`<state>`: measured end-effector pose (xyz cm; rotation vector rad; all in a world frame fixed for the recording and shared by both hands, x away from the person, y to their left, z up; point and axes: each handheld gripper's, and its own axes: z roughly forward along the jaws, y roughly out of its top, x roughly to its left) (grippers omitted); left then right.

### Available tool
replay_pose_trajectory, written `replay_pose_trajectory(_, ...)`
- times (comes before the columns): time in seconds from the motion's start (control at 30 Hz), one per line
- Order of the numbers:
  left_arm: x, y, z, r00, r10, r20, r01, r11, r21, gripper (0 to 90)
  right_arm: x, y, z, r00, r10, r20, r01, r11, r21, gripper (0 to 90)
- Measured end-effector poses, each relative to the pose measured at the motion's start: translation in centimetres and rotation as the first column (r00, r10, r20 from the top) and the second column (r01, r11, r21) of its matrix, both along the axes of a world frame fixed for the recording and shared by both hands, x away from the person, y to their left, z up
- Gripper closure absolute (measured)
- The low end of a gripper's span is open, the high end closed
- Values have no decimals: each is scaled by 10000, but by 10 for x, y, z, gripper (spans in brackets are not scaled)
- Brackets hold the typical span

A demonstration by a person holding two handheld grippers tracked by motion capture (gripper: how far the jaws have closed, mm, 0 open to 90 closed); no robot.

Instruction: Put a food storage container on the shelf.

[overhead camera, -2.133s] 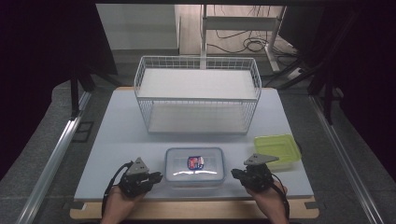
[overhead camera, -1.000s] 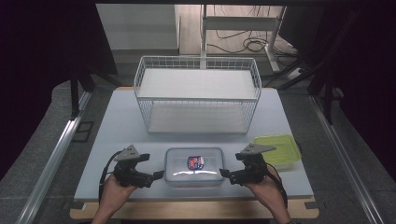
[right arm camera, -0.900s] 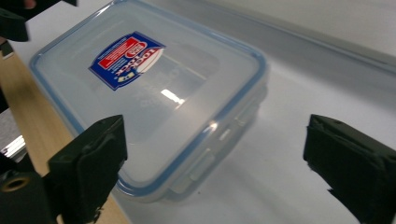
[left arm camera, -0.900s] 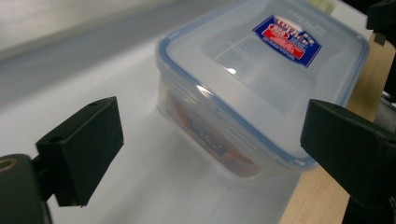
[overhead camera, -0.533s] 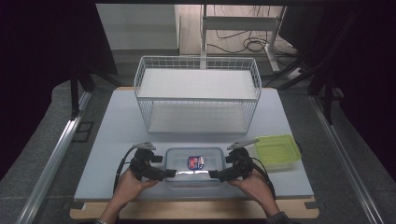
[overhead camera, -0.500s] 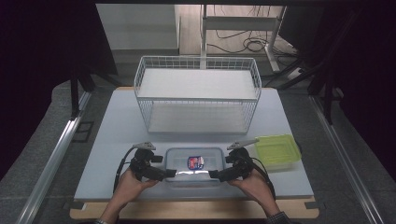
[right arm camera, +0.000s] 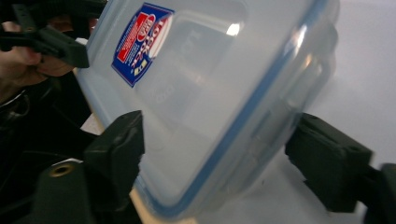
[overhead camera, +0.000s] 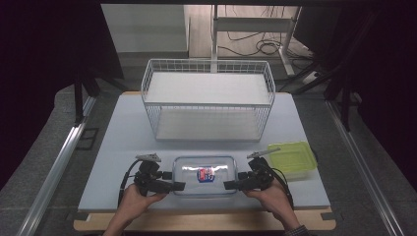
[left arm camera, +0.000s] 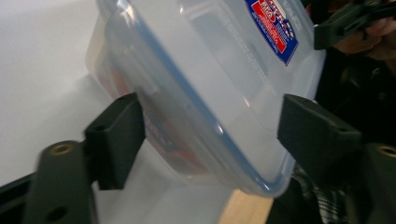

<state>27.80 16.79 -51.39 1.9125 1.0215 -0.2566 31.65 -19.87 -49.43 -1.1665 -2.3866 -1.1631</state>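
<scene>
**High view**
- Item: clear plastic food container (overhead camera: 205, 174), lid on, red-blue sticker on top. Loc.: near edge of white table (overhead camera: 123, 147), flat on the surface, centred betw. the two hands.
- Left gripper (overhead camera: 174, 181): at container's left end, jaws pointing inward. Right gripper (overhead camera: 231, 183): mirrored at the right end.
- Other stock: white wire rack (overhead camera: 206, 104) w/ two shelves, far side, well apart from the container. Green plastic tub (overhead camera: 290, 158) near the right gripper, untouched.

**Left gripper view**
- Container (left arm camera: 201, 84) sits betw. the jaws of the left gripper (left arm camera: 210, 135). Jaws have just been closing on it. One pad is against the side wall, the other at the blue-lined lid rim. Set fairly wide and gripping the container's end, as far as can be read.
- Sticker (left arm camera: 273, 28) faces up. Other gripper seen at the far end.

**Right gripper view**
- Same container (right arm camera: 210, 93) betw. the jaws of the right gripper (right arm camera: 210, 154). These also have just been closing. Pads meet lid side and wall side, a fairly wide hold on this end.

**Status (est.)**
- Done: both ends reached, two-sided grip looks made.
- Left: lift and carry. Container is not yet off the table. Destination is prob. the rack, not certain.
</scene>
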Motion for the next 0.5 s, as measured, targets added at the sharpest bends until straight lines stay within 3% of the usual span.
replay_pose_trajectory(0.13,-7,5,0,10000,80,28,-79,9995,-311,379,-7,-8,0,10000,-46,-71,48,9994,349,331)
replay_pose_trajectory(0.2,-8,8,0,9998,199,-88,-204,9981,-584,400,-8,-11,1,9999,-113,-65,117,9981,605,371)
replay_pose_trajectory(0.27,-8,8,0,9996,269,-124,-276,9978,-598,417,-6,-16,0,9989,-368,-289,395,9941,1014,420)
replay_pose_trajectory(0.37,-9,9,2,9985,519,-143,-528,9959,-729,441,-6,-18,0,9983,-475,-324,509,9922,1138,444)
replay_pose_trajectory(0.5,-10,12,5,9964,821,228,-799,9931,-854,516,-9,-19,5,9974,-714,85,698,9902,1213,497)
